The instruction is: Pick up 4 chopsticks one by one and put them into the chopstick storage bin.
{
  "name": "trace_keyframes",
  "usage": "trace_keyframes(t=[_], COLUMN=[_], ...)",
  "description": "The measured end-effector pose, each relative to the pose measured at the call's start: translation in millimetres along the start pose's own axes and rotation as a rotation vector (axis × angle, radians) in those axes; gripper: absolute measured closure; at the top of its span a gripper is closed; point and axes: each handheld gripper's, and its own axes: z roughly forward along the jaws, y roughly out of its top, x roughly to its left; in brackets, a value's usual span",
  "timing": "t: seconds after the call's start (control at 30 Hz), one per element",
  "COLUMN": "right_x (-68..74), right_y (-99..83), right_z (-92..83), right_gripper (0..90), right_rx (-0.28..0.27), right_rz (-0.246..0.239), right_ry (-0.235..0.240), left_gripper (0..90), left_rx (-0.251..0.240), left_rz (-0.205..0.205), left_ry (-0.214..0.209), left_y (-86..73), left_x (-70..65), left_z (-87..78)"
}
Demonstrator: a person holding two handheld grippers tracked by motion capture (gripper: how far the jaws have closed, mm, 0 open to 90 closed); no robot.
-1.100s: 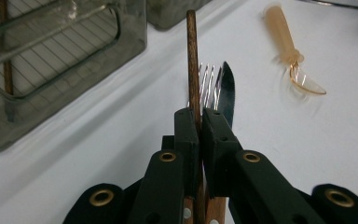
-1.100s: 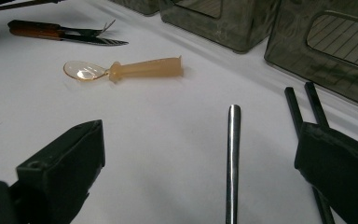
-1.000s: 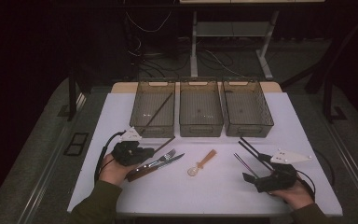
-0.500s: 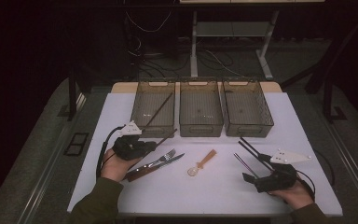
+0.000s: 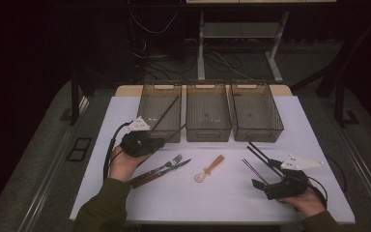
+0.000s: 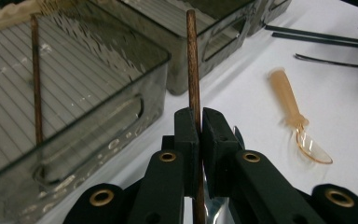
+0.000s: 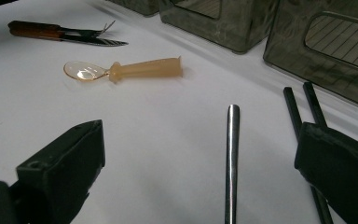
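Observation:
My left gripper [image 5: 162, 140] [image 6: 199, 122] is shut on a thin brown wooden chopstick [image 6: 193, 65] [image 5: 174, 133], which points up and away toward the front wall of the left bin [image 5: 145, 112] [image 6: 98, 121]. A second brown chopstick [image 5: 165, 112] [image 6: 36, 88] leans inside that bin. At the near right my right gripper [image 5: 265, 173] [image 7: 200, 149] rests open on the table, and a metal chopstick [image 7: 232, 158] [image 5: 253, 170] lies between its jaws untouched. Two black chopsticks [image 7: 294, 112] [image 5: 260, 152] lie beside its right jaw.
Three clear grey bins stand in a row at the back, among them the middle bin [image 5: 208, 134] and right bin [image 5: 258, 135]. A fork and knife [image 5: 162, 169] [image 7: 70, 35] and an amber plastic spoon [image 5: 210, 167] [image 7: 135, 70] [image 6: 293, 116] lie mid-table on the white surface.
My left gripper has lifted and moved away from the person toward the left bin, carrying the brown chopstick. The right gripper has stayed put.

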Motion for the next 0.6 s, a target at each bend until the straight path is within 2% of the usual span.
trace_keyframes(t=[0.3, 0.6], right_x=[-0.5, -0.6], right_y=[-0.2, -0.2], right_z=[-0.2, -0.7], right_gripper=[1.8, 1.8], right_rx=[0.001, 0.0], right_rz=[0.006, 0.006], right_ry=[-0.002, 0.0], left_gripper=[84.2, 84.2], left_rx=[-0.018, -0.033], left_rz=[0.004, 0.008], left_ry=[0.017, 0.015], left_y=[16.2, 32.5], left_x=[8.3, 14.4], left_z=[4.0, 4.1])
